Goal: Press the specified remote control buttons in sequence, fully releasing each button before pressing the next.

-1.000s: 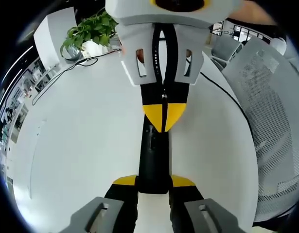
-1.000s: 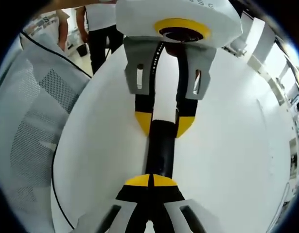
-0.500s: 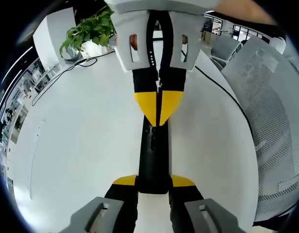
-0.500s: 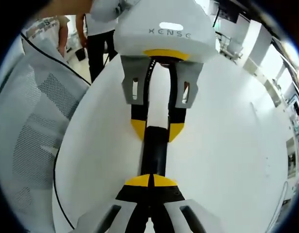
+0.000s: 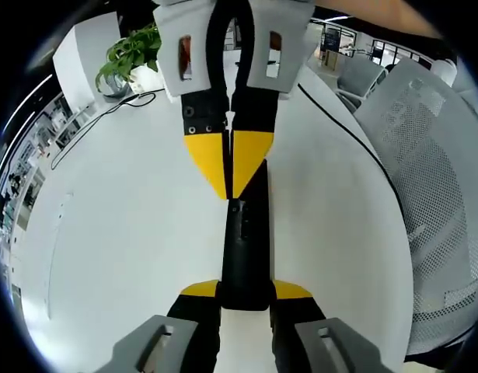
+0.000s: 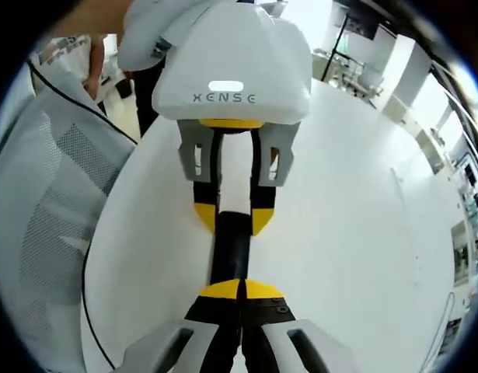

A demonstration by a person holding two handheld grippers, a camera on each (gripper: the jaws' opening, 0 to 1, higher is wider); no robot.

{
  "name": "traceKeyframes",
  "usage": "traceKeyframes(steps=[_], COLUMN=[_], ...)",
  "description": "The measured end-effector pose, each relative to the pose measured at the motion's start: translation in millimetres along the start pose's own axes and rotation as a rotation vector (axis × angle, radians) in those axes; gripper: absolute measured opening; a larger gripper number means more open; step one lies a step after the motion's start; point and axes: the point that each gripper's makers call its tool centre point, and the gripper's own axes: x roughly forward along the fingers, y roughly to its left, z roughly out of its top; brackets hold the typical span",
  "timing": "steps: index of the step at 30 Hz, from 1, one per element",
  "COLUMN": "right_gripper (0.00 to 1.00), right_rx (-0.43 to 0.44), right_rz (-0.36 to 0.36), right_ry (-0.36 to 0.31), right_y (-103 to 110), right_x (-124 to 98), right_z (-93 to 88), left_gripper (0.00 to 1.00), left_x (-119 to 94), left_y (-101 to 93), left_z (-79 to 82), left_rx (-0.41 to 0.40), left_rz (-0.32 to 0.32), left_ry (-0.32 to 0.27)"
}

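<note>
The remote (image 5: 245,249) lies on the white bench (image 5: 130,233), its near end clamped between the left gripper (image 5: 246,291) fingers; the right gripper (image 6: 241,289), fingers closed together, bears its tip on the far buttons; a slanted push could hit a neighbouring button or twist the remote loose.

white table (image 5: 130,233) | on it: black remote (image 5: 245,249), cable (image 5: 99,120), potted plant (image 5: 134,54)

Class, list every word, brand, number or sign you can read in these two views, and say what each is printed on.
"XENSE": on the white housing of the left gripper, seen in the right gripper view.
Markings on the black remote control: too small to read.
</note>
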Motion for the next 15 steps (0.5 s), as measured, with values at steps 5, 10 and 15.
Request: traceKeyframes(steps=[5,10,15], right_gripper=[0.00,0.00,0.00], right_rx=[-0.009,-0.012,-0.014], right_rz=[0.007,0.014,0.018], right_ry=[0.002,0.004,0.006], right_y=[3.5,4.6,5.3], right_x=[4.4,7.6,10.8], right_z=[2.6,4.5,3.2], left_gripper=[0.23,0.23,0.23], left_x=[0.0,0.0,0.1], left_y=[-0.4,-0.5,-0.6], left_z=[0.1,0.2,0.5], left_rx=[-0.001,-0.002,-0.002], left_rz=[0.002,0.001,0.001], left_ry=[0.000,-0.001,-0.003])
